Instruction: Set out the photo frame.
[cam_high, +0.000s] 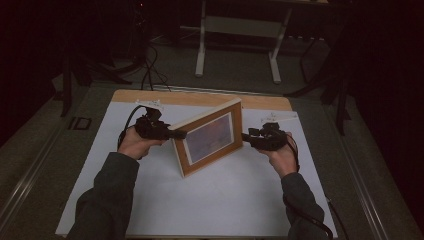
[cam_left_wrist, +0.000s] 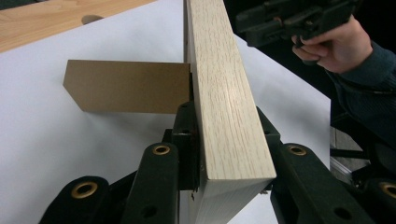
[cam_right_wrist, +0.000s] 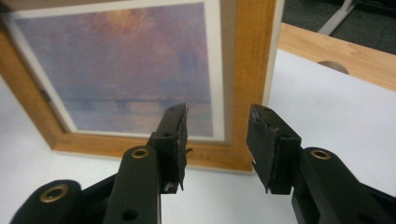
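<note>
High view: picture frame (cam_high: 210, 137) upright mid-sheet on white board (cam_high: 200, 200), left gripper (cam_high: 176, 134) clamped on its pale edge, right gripper (cam_high: 245, 136) parted, empty, just beside the other edge. Brown stand flap (cam_left_wrist: 126, 86) behind. Wooden table (cam_high: 200, 97) beyond.

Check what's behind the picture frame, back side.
Behind the picture frame, a brown fold-out stand sticks out over the white sheet. The left gripper clamps the frame's edge. The frame covers the stand's hinge.
</note>
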